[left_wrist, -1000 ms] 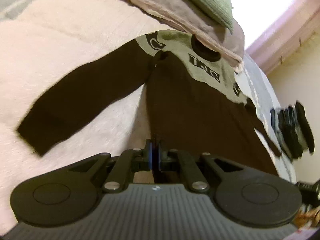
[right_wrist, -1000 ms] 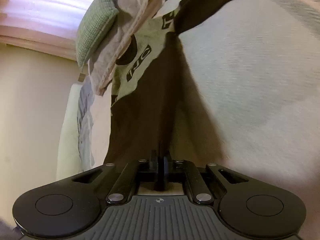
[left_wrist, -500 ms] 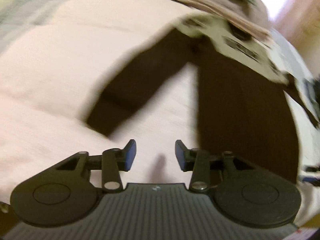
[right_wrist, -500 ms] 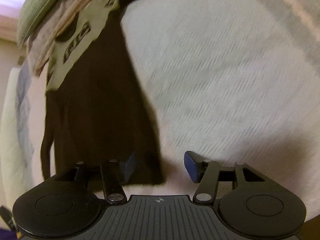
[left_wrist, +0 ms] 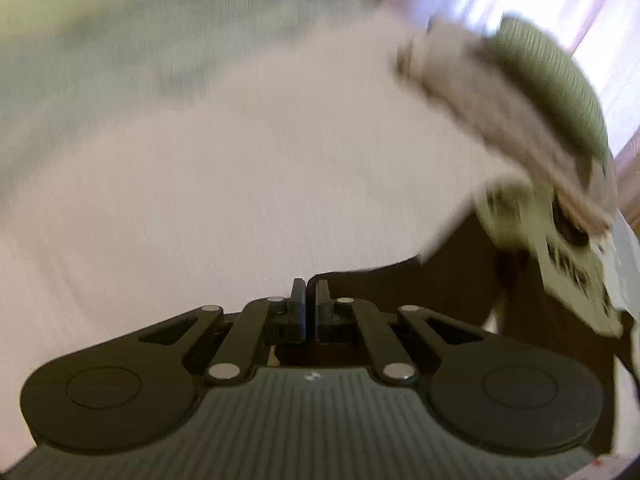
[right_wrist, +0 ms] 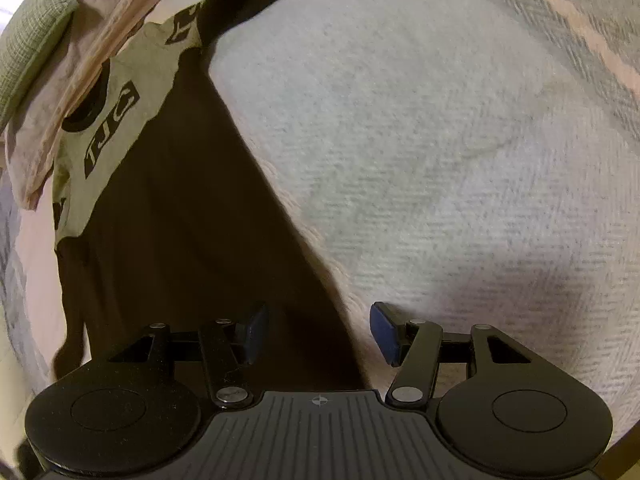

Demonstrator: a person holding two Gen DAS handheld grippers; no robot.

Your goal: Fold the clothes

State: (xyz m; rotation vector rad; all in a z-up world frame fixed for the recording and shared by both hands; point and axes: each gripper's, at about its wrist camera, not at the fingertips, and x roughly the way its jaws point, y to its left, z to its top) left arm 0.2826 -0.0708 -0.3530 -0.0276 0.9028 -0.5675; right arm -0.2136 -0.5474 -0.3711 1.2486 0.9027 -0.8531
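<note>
Left gripper, jaws pressed together on the dark sleeve at lower centre, should carry it flat across the sweater at frame left, while right gripper waits open and empty.

Blurred view, left claw closed at the dark sleeve edge, pale blanket, green pillow beyond

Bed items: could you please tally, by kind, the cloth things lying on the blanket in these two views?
Sweater: 1
Green pillow: 1
Beige folded cloth: 1
Total: 3, all lying on the blanket.
</note>
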